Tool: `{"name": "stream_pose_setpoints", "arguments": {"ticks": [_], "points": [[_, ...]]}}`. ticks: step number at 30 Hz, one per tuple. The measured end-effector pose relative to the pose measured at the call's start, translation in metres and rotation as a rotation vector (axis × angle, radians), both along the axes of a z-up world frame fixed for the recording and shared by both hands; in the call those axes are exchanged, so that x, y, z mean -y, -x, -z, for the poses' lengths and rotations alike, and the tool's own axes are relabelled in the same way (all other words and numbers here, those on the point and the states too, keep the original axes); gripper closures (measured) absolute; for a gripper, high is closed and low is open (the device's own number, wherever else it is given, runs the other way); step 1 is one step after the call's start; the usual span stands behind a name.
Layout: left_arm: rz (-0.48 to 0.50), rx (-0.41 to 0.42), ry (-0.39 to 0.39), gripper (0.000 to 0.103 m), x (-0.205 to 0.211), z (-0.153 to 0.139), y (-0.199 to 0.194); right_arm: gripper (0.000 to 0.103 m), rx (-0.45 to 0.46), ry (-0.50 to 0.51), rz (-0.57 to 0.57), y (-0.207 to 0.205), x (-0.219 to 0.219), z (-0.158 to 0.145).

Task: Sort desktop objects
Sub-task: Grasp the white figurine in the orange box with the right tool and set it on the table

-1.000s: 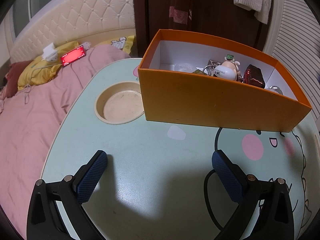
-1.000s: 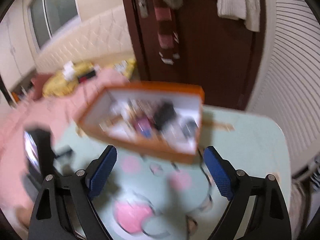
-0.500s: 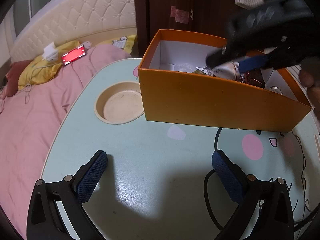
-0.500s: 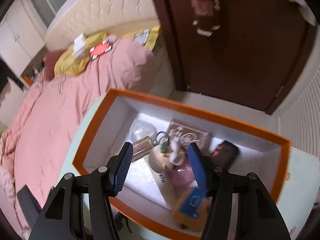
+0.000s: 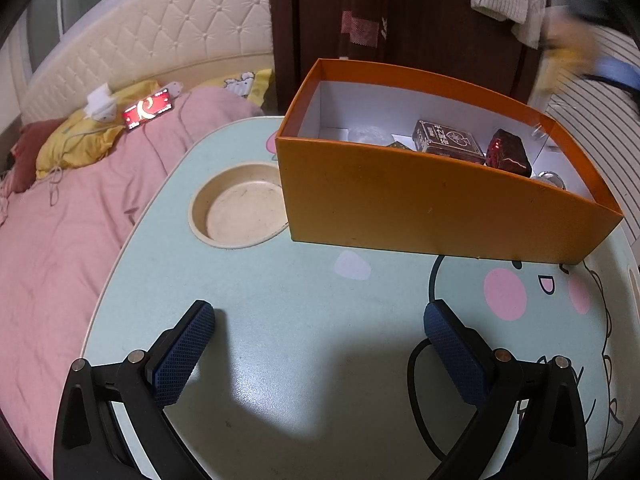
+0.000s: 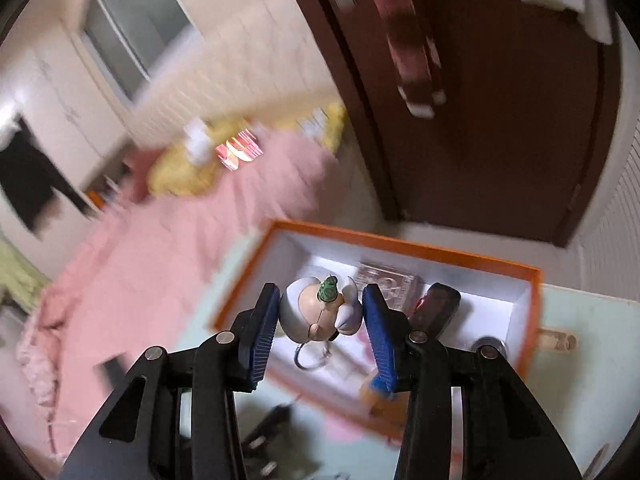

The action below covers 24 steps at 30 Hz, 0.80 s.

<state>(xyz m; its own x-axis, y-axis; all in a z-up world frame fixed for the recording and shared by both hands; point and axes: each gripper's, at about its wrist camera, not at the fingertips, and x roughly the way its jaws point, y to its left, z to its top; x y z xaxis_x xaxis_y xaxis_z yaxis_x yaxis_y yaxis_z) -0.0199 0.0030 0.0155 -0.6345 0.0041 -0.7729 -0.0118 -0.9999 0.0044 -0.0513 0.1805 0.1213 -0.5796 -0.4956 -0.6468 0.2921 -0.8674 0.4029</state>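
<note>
An orange box (image 5: 432, 208) with a white inside stands on the pale green cartoon table (image 5: 304, 304). It holds a dark patterned tin (image 5: 448, 142), a dark red box (image 5: 508, 154) and other small items. My left gripper (image 5: 320, 340) hovers open over the table in front of the box. In the right wrist view, my right gripper (image 6: 320, 316) is shut on a small white and beige figurine keychain (image 6: 316, 312), whose key ring hangs below. It is lifted above the orange box (image 6: 400, 244). The right gripper shows as a blur (image 5: 580, 56) at the left wrist view's upper right.
A round beige dish (image 5: 240, 216) sits just left of the box. A bed with a pink cover (image 5: 80, 208) borders the table's left edge, with a lit phone (image 5: 148, 110) on it. A dark wooden door (image 5: 420, 12) with hanging clothes stands behind the box.
My right gripper closed on the figurine keychain inside the box and rose with it, leaving the box. The left gripper stayed still and open.
</note>
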Motion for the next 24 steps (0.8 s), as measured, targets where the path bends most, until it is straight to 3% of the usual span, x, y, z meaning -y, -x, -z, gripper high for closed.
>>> {"name": "stream_pose_setpoints", "arguments": {"ticks": [3,6,10,13,18,21,22,24], "points": [[-0.001,-0.002,-0.001,0.000,0.003,0.001,-0.003,0.059,-0.035,0.061,-0.051,-0.045,-0.009,-0.020],[0.003,0.000,0.001,0.000,0.003,0.000,0.001,0.059,-0.001,0.049,-0.076,-0.084,-0.014,-0.006],[0.007,0.002,0.001,0.000,0.004,-0.002,0.001,0.059,0.097,0.002,-0.038,-0.113,-0.012,0.037],[0.006,0.005,0.001,0.000,0.005,-0.002,0.002,0.059,0.119,-0.022,0.012,-0.121,-0.010,0.064],[0.040,0.037,-0.003,0.000,0.012,-0.003,0.008,0.058,0.109,-0.037,0.056,-0.110,-0.014,0.080],[0.061,0.048,-0.075,0.007,0.022,-0.011,0.013,0.058,0.101,-0.023,0.090,-0.108,-0.021,0.088],[0.051,0.035,-0.101,0.015,0.027,-0.017,0.013,0.057,0.092,-0.016,0.101,-0.106,-0.025,0.089],[0.052,0.009,-0.144,0.016,0.034,-0.033,0.020,0.056,0.077,-0.006,0.123,-0.106,-0.031,0.091]]}}
